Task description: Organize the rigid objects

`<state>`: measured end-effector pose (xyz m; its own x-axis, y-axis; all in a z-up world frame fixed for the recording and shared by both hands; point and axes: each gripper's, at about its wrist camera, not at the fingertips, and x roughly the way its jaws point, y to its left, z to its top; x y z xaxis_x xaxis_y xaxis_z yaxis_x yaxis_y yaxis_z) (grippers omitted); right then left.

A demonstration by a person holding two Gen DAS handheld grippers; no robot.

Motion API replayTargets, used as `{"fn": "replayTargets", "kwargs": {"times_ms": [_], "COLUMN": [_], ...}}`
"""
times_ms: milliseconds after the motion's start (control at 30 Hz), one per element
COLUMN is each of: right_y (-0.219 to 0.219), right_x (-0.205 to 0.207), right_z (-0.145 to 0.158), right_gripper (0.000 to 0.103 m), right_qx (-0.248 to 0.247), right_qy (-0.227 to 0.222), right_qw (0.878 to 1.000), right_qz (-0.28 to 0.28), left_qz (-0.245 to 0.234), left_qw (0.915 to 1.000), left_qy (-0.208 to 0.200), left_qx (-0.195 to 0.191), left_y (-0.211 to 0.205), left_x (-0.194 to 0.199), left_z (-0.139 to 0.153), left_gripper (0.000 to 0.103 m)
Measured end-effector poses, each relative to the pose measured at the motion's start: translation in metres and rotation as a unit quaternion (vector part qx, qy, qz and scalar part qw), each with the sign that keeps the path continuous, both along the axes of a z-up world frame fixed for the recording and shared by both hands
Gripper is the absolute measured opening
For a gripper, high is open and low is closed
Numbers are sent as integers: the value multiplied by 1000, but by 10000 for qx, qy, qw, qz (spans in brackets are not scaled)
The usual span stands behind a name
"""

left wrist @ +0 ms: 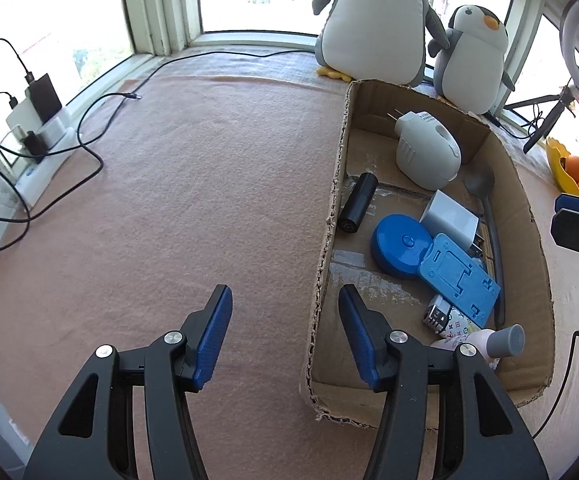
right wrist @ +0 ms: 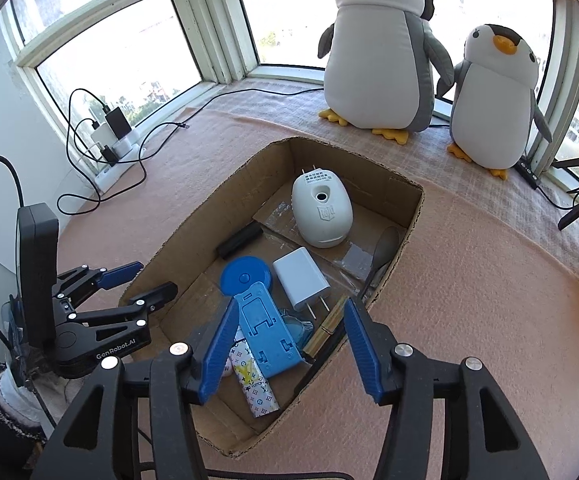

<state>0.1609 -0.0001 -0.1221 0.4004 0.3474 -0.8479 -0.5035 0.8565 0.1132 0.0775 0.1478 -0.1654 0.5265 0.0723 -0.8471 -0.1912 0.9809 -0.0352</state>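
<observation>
We note strong daylight through the windows (right wrist: 137, 52), blown out to white glare. The cardboard box (left wrist: 529, 216) holds soft interior shadow. Both views are sharp at centre; fisheye bending curves the frames, with dark vignette at the corners.

contents of one cardboard box (right wrist: 385, 280): one white plug-in device (right wrist: 321, 216), one white charger (right wrist: 300, 278), one black cylinder (right wrist: 240, 240), one round blue disc (right wrist: 245, 274), one blue stand (right wrist: 267, 332), one grey spoon (right wrist: 383, 254), one patterned case (right wrist: 253, 386). behind the box: two plush penguins (right wrist: 377, 52) (right wrist: 497, 96).
</observation>
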Motion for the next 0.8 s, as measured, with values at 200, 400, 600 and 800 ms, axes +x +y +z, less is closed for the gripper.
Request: {"fn": "replayTargets", "kwargs": {"times_ms": [200, 400, 600, 800], "right_y": [-25, -47, -72, -84], "right_x": [-18, -43, -70, -99], "right_z": [26, 54, 84, 105], "right_gripper": [60, 63, 71, 83], "right_qx": [99, 145, 331, 327], "right_qy": [-265, -562, -835, -1248], "right_qw": [9993, 9975, 9941, 9879], "right_qz": [-234, -394, -611, -857], "left_qz": [-72, -229, -447, -574], "left_qw": [9996, 9970, 9923, 9887], "left_qy": [-283, -730, -1156, -1385], "left_qx": [52, 89, 28, 26], "left_y": [-6, -25, -47, -62], "left_x": [-17, -38, -58, -79], "left_z": [30, 71, 113, 138], "left_gripper": [56, 61, 71, 76]}}
